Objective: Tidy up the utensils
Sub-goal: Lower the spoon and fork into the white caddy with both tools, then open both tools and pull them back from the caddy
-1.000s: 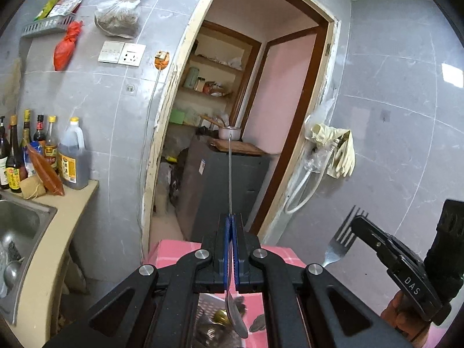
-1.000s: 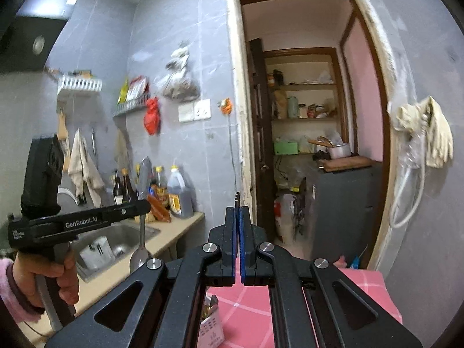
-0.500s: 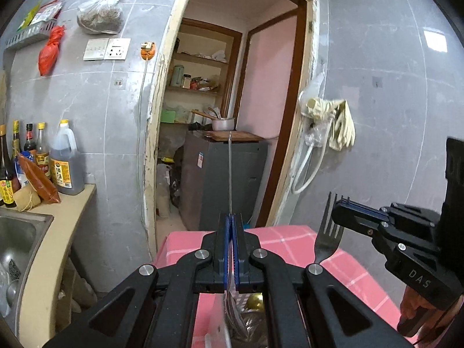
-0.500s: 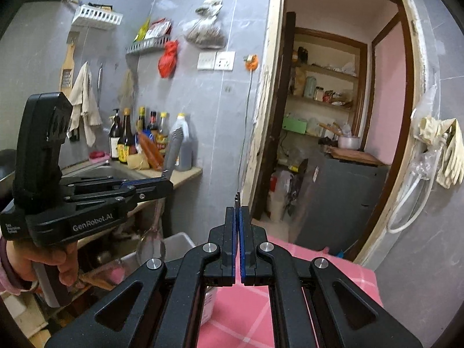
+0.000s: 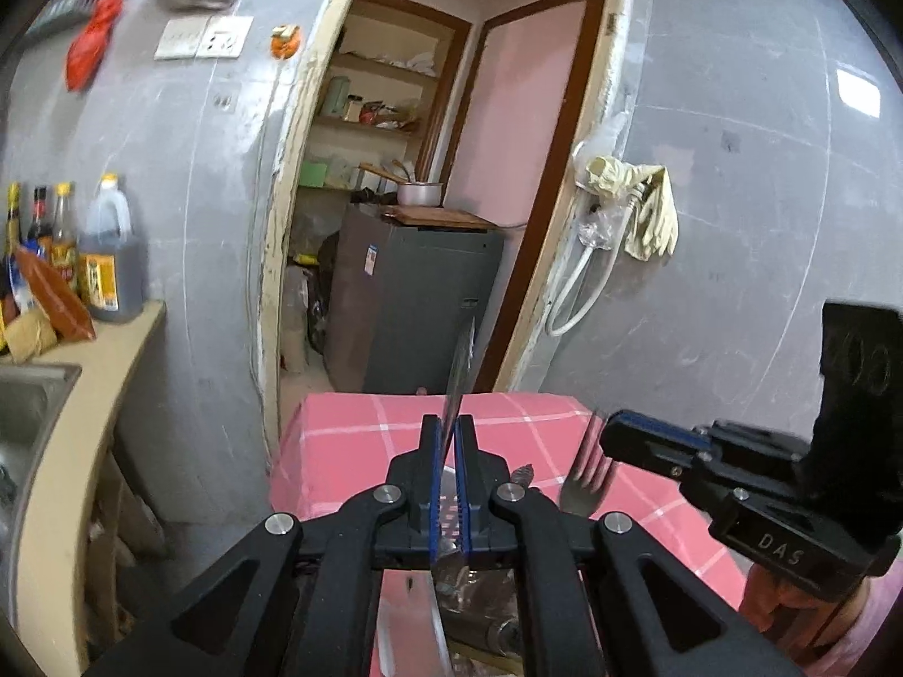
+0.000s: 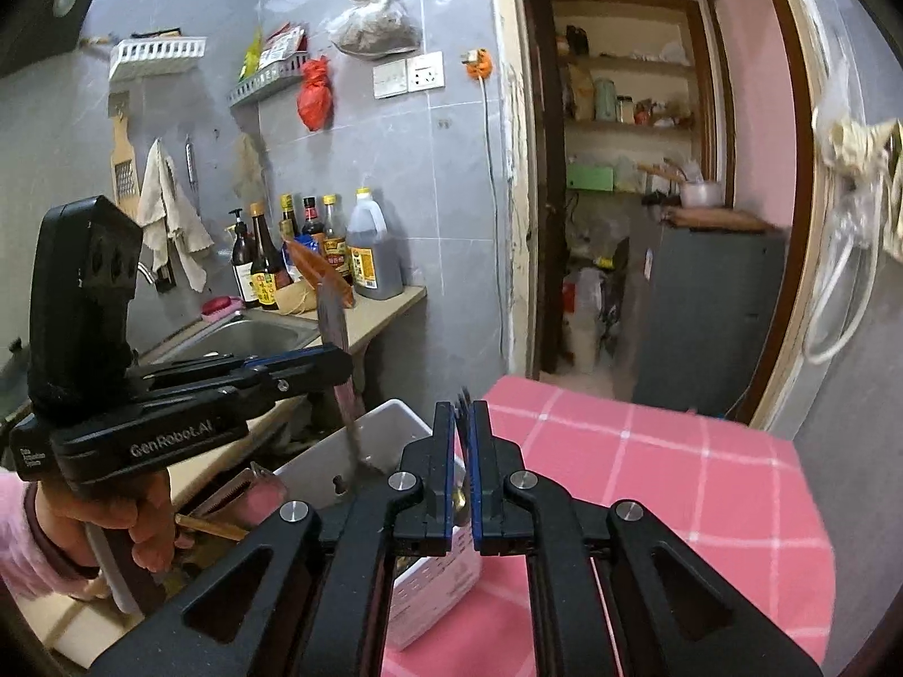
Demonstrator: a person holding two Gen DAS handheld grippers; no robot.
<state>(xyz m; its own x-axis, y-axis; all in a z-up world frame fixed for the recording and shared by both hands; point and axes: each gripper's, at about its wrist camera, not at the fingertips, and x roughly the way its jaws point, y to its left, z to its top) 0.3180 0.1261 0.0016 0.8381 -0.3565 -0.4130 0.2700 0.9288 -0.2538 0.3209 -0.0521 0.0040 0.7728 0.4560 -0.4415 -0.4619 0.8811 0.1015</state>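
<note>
My left gripper (image 5: 446, 435) hangs over a white utensil box (image 6: 369, 440) on the pink checked table (image 6: 649, 468). Its jaws are opening, and a metal spoon (image 5: 458, 372) stands tilted and blurred in the small gap between them, its lower end down inside the box. From the right wrist view the left gripper (image 6: 338, 358) shows side-on with the spoon (image 6: 332, 310) passing through it. My right gripper (image 6: 463, 414) is shut on a fork (image 5: 587, 474), tines up, just right of the box. A hand (image 6: 113, 513) grips the left tool.
A counter with a steel sink (image 6: 248, 333) and several sauce bottles (image 6: 333, 248) runs along the left wall. Behind the table is an open doorway with a grey cabinet (image 5: 412, 304) inside. Gloves (image 5: 638, 209) and a hose hang on the right wall.
Both grippers have come down toward the table and the box. The spoon, upright and sharp before, now leans and blurs in slightly parted left jaws. The fork stays gripped.
</note>
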